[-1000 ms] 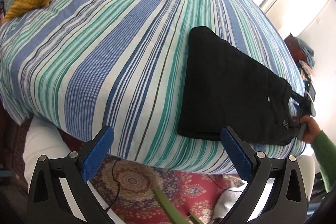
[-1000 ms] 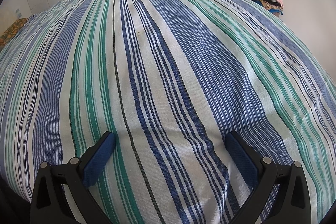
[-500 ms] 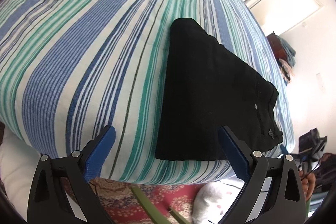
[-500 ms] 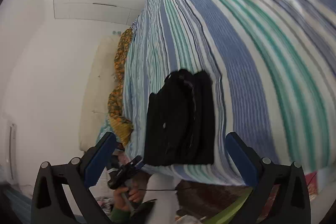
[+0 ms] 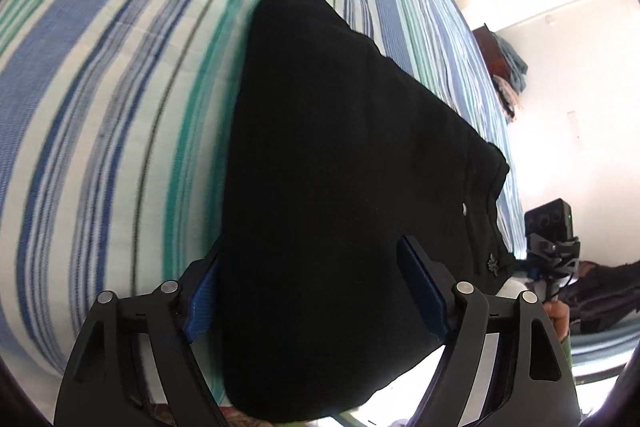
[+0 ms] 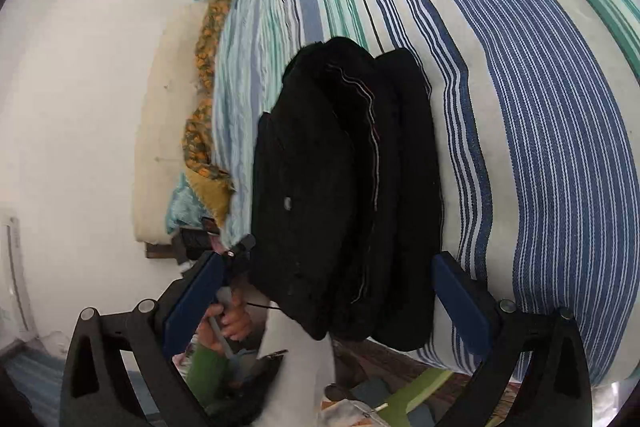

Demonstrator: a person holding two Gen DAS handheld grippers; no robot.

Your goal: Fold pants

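Left wrist view: the left gripper is low over the near edge of the pants, its fingers spread wide with one blue pad at the cloth's left edge and the other over the cloth further right. Nothing is pinched yet. The pants lie already folded into a flat black wedge near the bed edge, waistband and a small button toward the right. The right gripper shows beyond the waistband, too small to judge.

Right wrist view: the right gripper faces the waistband end of the pants, fingers wide apart and straddling the stacked layers without touching them, as far as I can tell. Several layers show here, with a thin pale seam line running along one. The left gripper sits at the far side.

I judge the task late, at a last fold or a lift. Next, each gripper would need to close on all layers at once, so the stack does not slide apart.
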